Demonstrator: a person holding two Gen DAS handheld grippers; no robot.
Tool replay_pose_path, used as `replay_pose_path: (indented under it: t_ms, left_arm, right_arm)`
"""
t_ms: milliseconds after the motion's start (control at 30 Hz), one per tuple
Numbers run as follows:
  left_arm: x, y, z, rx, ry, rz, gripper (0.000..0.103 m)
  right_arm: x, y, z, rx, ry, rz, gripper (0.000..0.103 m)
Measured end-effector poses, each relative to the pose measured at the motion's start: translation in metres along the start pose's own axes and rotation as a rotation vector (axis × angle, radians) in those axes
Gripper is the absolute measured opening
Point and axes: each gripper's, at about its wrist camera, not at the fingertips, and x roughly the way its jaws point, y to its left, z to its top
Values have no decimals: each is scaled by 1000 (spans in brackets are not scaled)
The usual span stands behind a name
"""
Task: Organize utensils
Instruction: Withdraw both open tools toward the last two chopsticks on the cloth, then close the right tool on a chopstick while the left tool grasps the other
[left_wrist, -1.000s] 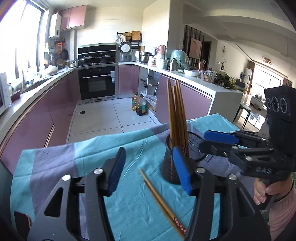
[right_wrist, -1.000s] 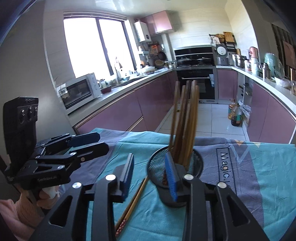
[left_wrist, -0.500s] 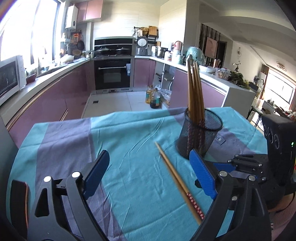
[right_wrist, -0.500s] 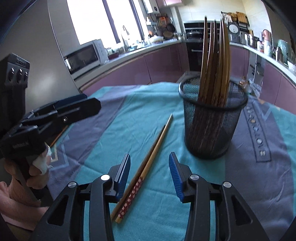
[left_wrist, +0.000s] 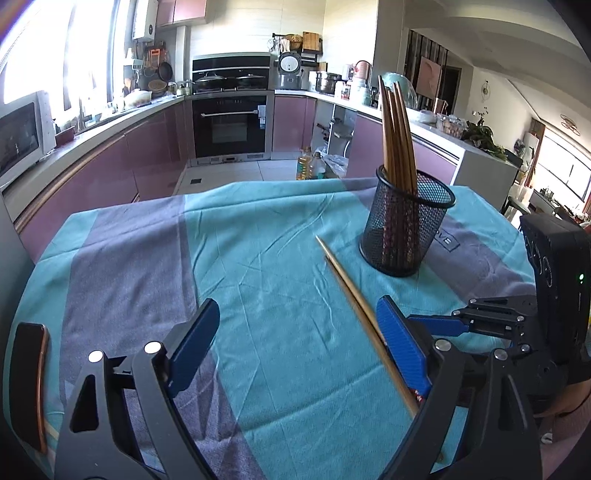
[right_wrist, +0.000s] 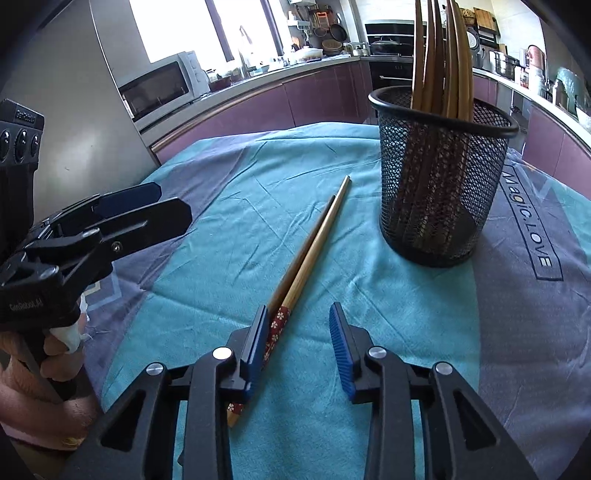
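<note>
Chopsticks (right_wrist: 306, 254) on cloth; right hand-held gripper (right_wrist: 299, 334) closing, untouched; left hand-held gripper (left_wrist: 299, 332) spread, narrowing.

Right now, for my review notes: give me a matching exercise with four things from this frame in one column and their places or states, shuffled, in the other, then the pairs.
Things:
1. loose chopsticks
2. mesh holder
3. left tongs
4. microwave

Places or states:
A. standing on the tablecloth, chopsticks upright inside
B. on the kitchen counter by the window
C. lying flat on the cloth beside the holder
D. wide apart, nothing between them

Pairs: 1-C, 2-A, 3-D, 4-B
</note>
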Motion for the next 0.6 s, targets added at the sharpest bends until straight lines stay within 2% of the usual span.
replay_pose_path:
  t_ms: [333, 600]
  left_arm:
    - [6, -9, -8, 33, 35, -25, 79]
    - [32, -27, -15, 80, 128, -79, 70]
  right_arm:
    - [-1, -3, 1, 35, 7, -20, 26]
    - [-7, -14, -5, 50, 11, -34, 24]
